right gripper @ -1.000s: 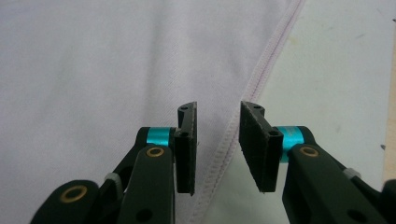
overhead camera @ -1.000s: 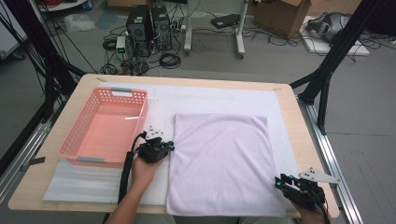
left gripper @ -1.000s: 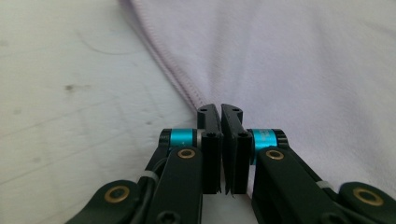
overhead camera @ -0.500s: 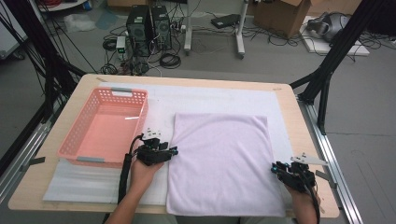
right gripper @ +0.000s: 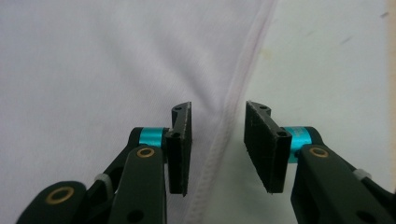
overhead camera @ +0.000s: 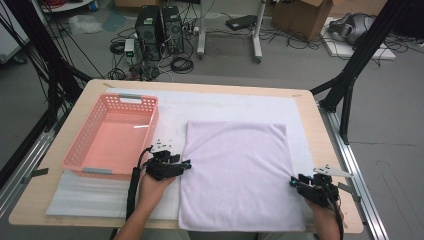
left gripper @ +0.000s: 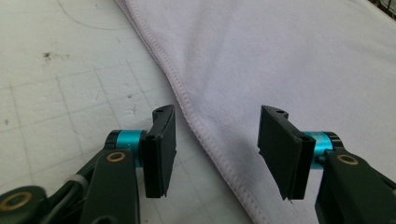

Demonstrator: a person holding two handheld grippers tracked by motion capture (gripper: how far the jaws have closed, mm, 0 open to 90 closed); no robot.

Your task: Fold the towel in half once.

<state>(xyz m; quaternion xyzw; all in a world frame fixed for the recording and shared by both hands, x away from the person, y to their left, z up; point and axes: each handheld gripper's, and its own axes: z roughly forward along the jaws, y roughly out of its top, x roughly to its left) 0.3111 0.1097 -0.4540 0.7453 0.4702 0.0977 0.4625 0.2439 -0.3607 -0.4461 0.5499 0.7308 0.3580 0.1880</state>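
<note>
Lilac towel (overhead camera: pixel 239 175) lies flat on the white foam mat (overhead camera: pixel 225 107), beside an empty pink plastic basket (overhead camera: pixel 112 137). Over the last second the right gripper (overhead camera: pixel 295 183) has moved in from the table's corner to the towel's right hem, likely readying a two-handed fold. Its jaws stand partly spread astride that hem, gripping nothing. The left gripper (overhead camera: pixel 186 163) waits wider open over the left hem (left gripper: pixel 196 119).

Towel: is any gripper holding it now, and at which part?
Nothing is held. Both the left gripper and right gripper are open, each straddling a side hem of the towel without closing.
</note>
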